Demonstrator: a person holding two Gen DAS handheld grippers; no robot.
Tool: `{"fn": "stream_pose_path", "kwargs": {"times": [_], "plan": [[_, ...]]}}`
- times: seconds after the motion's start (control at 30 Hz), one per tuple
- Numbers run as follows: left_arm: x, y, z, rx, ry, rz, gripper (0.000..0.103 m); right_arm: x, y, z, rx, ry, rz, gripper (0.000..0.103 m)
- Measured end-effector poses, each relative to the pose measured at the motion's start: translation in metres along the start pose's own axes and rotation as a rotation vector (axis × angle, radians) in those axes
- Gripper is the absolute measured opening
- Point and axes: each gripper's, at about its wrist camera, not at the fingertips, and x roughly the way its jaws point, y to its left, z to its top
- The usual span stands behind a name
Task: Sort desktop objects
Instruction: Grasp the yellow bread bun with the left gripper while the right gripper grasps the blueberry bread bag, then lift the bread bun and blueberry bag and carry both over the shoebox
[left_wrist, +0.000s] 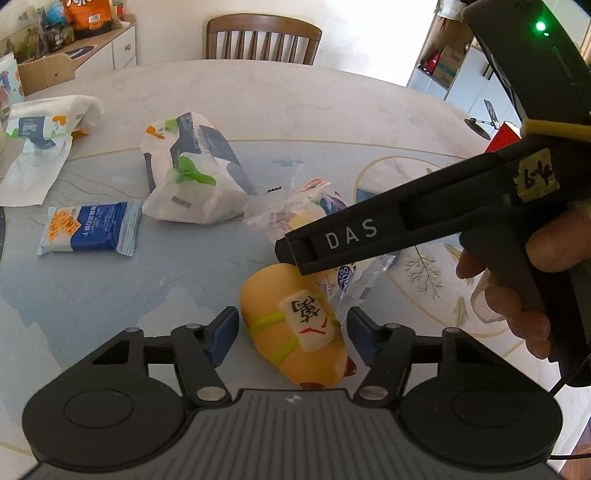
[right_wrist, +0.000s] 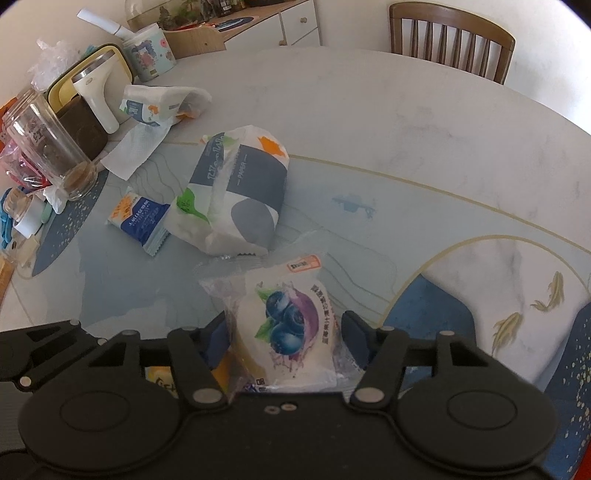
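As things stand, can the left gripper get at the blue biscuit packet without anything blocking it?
Probably yes. The blue biscuit packet lies alone on bare table, ahead and to the left gripper's left. But the orange toy sits between its fingers, which would need clearing first.

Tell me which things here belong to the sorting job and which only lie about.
For the job: yellow toy, blueberry snack bag, blue biscuit pack, tissue pack.

Lying about: glass jar, chair, floral tin.
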Motion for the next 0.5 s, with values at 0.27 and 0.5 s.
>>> {"fn": "stream_pose_path", "kwargs": {"times": [0.27, 0.5], "plan": [[0.0036, 0.0033, 0.0024, -0.013, 0.003, -0.007, 0.055, -0.0022, -0.0019, -0.0014, 0.018, 0.0, 0.001, 0.056], [0.0002, 0.0058, 0.001, -0.017, -0.001, -0.015, 0.053, -0.0075, -0.0088, -0.0049, 0.038, -0.007, -0.019, 0.054]]}}
